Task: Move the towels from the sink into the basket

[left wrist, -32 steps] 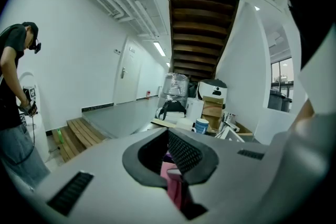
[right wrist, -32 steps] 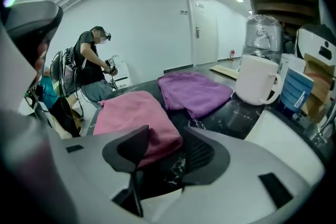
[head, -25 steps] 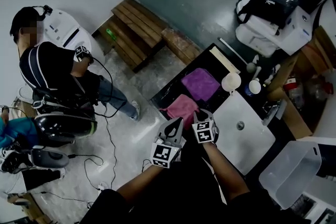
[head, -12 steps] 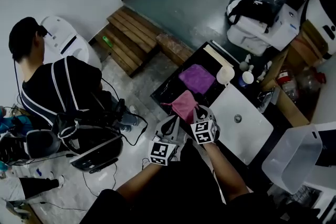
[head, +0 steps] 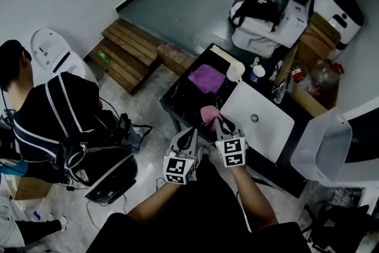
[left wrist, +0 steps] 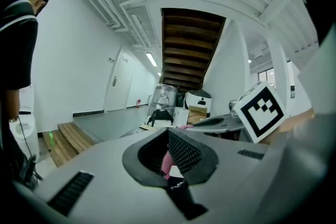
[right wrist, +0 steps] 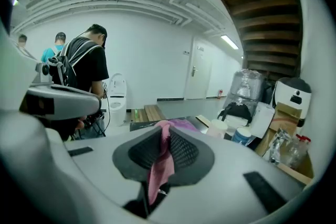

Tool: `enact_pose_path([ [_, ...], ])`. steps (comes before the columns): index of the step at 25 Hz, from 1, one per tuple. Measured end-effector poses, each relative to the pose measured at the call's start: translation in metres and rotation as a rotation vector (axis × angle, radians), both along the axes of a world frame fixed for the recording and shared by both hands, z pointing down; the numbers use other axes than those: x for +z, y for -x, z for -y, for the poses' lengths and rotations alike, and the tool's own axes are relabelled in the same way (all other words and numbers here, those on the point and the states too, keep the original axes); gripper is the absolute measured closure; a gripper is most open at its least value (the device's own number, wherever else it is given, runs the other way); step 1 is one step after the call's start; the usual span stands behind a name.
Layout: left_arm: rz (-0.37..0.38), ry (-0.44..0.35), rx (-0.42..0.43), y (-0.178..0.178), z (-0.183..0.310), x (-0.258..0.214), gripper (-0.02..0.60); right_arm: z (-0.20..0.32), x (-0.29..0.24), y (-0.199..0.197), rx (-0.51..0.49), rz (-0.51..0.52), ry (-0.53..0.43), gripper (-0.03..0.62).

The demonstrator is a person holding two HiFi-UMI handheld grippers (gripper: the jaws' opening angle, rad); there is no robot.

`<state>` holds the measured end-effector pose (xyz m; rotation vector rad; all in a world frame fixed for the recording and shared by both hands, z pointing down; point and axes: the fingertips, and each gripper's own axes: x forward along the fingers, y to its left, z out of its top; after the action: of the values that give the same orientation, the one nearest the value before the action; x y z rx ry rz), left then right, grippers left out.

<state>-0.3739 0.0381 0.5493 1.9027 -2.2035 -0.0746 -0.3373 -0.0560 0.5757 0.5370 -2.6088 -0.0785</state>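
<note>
Head view: I have the right hand-held gripper [head: 222, 122] and the left hand-held gripper [head: 189, 134] side by side at the near edge of the black table [head: 183, 95], just left of the white rectangular sink [head: 266, 127].

1. Grip state. In the right gripper view the jaws have just been closing and now press together on the pink cloth towel [head: 208, 114]. A fold stands up above the pads and the rest hangs below them. In the left gripper view the jaws are drawn close, with a strip of the same pink cloth in the gap. I judge this to be a pinch on an edge of the towel.

2. Location of items. The pink cloth towel is off the table top, bunched at the tips of the two tools. The purple cloth towel [head: 206, 78] lies flat on the far part of the black table, well apart from both tools. The translucent plastic basket [head: 314, 154] stands at the right, beyond the sink, and I see no towel in it.

3. Step in hand. Pick-up of the first towel is complete, and transfer is next.

4. Next move. Carry the towel to the right across the sink, keeping both pinches firm and the hanging cloth above the sink edge. Release only when the towel is over the basket opening, then return for the purple towel.
</note>
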Motion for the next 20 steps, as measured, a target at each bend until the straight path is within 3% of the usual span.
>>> enact_pose_path([
  [11, -0.1, -0.058, 0.181, -0.083, -0.023, -0.01, 0.571, -0.059, -0.071, -0.088, 0.115, 0.037, -0.059, 0.543],
  [17, -0.088, -0.064, 0.298, -0.131, -0.018, -0.01, 0.571, -0.069, -0.073, -0.133, 0.178, 0.02, -0.072, 0.543],
  [20, -0.073, -0.077, 0.308, -0.144, -0.012, -0.02, 0.571, -0.069, -0.076, -0.158, 0.241, 0.073, -0.032, 0.543],
])
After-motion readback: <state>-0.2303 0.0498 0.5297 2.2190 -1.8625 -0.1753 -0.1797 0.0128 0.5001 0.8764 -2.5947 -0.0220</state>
